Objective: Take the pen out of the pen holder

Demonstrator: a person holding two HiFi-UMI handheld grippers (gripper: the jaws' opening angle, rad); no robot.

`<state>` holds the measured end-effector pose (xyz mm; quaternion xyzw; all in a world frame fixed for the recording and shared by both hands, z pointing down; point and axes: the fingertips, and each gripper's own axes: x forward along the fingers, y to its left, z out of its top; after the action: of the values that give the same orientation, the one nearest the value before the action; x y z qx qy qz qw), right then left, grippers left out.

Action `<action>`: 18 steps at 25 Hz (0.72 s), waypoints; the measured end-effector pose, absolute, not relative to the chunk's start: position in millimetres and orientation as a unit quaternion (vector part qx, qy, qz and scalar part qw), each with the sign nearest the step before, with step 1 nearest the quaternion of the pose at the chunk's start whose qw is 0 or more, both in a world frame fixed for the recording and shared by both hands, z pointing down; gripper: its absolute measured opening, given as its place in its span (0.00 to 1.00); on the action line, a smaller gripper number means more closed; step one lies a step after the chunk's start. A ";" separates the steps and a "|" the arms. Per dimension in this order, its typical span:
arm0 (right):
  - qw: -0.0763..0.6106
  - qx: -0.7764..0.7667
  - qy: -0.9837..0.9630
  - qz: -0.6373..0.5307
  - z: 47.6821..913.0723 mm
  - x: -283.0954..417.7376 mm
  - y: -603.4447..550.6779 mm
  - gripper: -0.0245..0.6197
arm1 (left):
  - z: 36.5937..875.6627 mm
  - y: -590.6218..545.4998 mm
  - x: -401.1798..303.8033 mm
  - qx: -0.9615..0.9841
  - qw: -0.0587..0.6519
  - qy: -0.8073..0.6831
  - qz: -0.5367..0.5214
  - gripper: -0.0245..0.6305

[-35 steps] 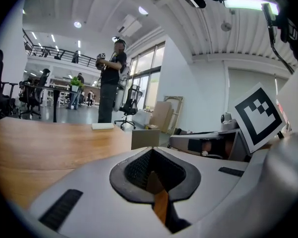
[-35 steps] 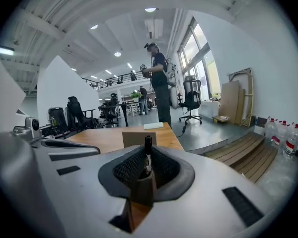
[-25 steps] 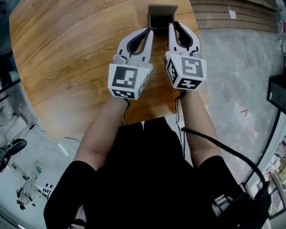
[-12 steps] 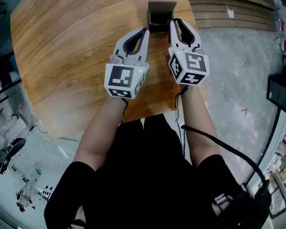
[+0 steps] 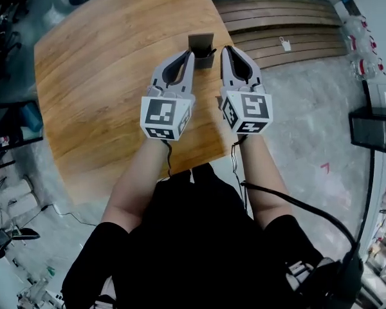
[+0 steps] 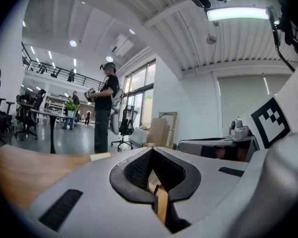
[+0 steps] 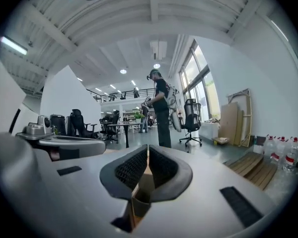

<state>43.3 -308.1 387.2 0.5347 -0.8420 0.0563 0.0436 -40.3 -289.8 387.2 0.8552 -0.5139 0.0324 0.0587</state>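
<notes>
The left tongs (image 5: 190, 55) and the right tongs (image 5: 224, 49) are both pressed together, and nothing is pinched in either. They are held side by side, flanking the small dark square pen holder (image 5: 201, 44), probably so that it can be reached from both sides. The holder is placed near the upper edge of the light brown wooden desk (image 5: 96, 82). The pen cannot be made out inside it.
</notes>
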 end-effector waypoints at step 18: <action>-0.021 0.521 -0.852 -0.043 261.3 45.0 -187.0 0.06 | 269.2 -188.5 -11.6 0.872 -0.033 -0.489 -0.007 0.04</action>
<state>45.0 -187.0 261.3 0.5212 -0.8521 -0.0428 -0.0207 -11.6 -188.5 269.2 0.8715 -0.4892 -0.0073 -0.0331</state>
